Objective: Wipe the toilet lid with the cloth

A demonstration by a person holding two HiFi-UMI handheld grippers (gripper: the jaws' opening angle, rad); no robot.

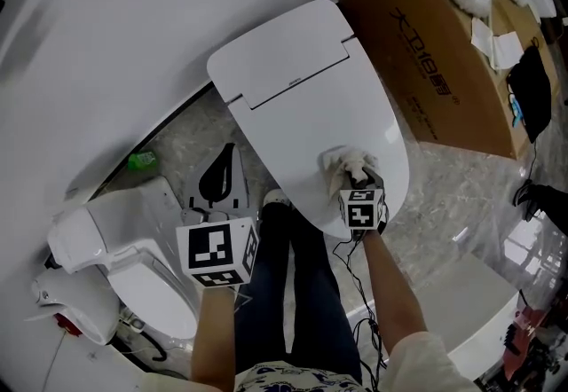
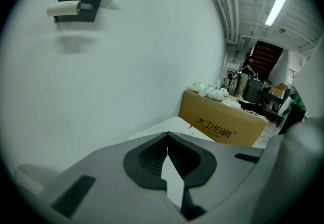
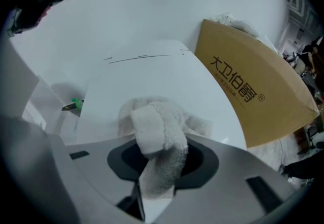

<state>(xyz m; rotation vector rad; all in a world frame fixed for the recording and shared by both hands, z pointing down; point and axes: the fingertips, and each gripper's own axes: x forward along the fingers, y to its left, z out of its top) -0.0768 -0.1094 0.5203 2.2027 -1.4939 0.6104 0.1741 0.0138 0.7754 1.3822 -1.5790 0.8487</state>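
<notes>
Right gripper: fingers closed on a folded white cloth, gripped at mid-length. The free end bulges ahead of the tips and lies on the closed toilet lid. In the head view the cloth sits on the lid near its rounded front end, towards the side facing the cardboard box.

Left gripper: fingers brought together, tips meeting, with nothing between them. It is held off the lid, to the person's left, pointing towards the white wall and the box beyond.
</notes>
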